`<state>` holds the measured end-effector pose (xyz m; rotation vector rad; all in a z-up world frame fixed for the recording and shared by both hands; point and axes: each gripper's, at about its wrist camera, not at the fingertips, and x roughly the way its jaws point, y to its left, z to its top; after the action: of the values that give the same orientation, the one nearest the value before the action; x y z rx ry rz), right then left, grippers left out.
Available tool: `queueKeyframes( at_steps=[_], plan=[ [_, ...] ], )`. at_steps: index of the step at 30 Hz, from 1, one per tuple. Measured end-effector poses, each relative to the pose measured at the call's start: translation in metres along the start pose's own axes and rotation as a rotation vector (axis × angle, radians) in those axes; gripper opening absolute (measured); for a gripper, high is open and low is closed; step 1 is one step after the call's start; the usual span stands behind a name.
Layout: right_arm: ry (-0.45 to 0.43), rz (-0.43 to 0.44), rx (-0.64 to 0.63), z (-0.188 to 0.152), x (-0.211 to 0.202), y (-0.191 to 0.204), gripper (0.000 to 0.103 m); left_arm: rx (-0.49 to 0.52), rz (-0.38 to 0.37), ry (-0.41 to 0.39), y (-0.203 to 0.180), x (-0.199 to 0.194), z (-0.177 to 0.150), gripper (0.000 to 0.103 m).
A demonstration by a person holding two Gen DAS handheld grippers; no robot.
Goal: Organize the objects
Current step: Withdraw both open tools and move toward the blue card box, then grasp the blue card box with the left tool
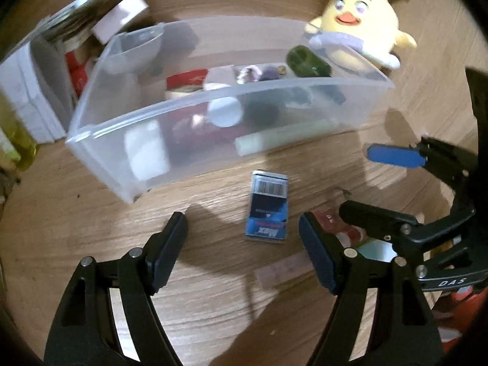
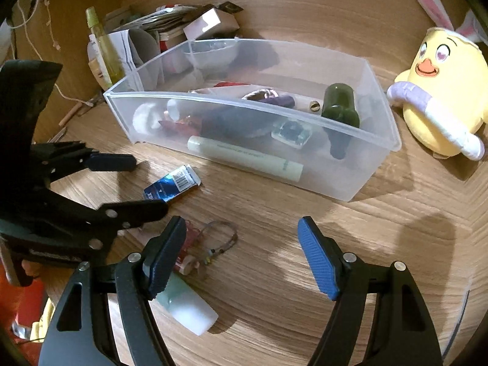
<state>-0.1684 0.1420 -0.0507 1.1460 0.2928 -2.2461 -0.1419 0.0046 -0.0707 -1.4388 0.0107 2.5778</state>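
Note:
A clear plastic bin (image 1: 170, 140) (image 2: 360, 180) on the wooden table holds several small items: a dark green bottle (image 2: 340, 105), a pale green tube (image 2: 244, 158), white and red bits. A small blue packet (image 1: 268, 210) (image 2: 172, 186) lies flat in front of the bin. My left gripper (image 1: 244, 244) is open and empty, with the packet between and just beyond its fingertips; it also shows in the right wrist view (image 2: 143, 183). My right gripper (image 2: 242, 259) is open and empty over bare wood; it also shows in the left wrist view (image 1: 366, 183).
A yellow chick plush (image 1: 360, 27) (image 2: 442, 103) sits right of the bin. A white-green block (image 2: 186, 305), a red trinket (image 2: 187, 244) and a wire loop (image 2: 222, 238) lie near my right gripper. Boxes, papers and a yellow-green bottle (image 2: 105, 48) crowd the bin's far left.

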Motion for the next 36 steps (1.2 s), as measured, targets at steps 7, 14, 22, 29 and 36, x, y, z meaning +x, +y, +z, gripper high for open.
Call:
queueKeyframes(
  at_steps=[7, 14, 22, 29, 36],
  plan=[
    [0.026, 0.024, -0.045, 0.003, 0.006, 0.012, 0.069, 0.031, 0.055, -0.038, 0.003, -0.003, -0.005, 0.05],
    [0.046, 0.031, -0.089, 0.004, 0.013, 0.023, 0.061, 0.029, 0.066, -0.055, 0.012, -0.012, -0.017, 0.02],
    [0.033, 0.002, -0.053, 0.004, 0.008, 0.012, 0.035, 0.005, 0.031, -0.039, 0.019, -0.02, -0.024, 0.019],
    [0.012, -0.021, 0.024, 0.004, -0.002, -0.01, 0.032, 0.058, 0.055, -0.048, 0.008, -0.014, -0.008, 0.052],
    [0.007, -0.016, -0.007, -0.002, -0.011, -0.005, 0.032, 0.106, 0.081, -0.029, -0.002, 0.002, 0.005, 0.064]
  ],
)
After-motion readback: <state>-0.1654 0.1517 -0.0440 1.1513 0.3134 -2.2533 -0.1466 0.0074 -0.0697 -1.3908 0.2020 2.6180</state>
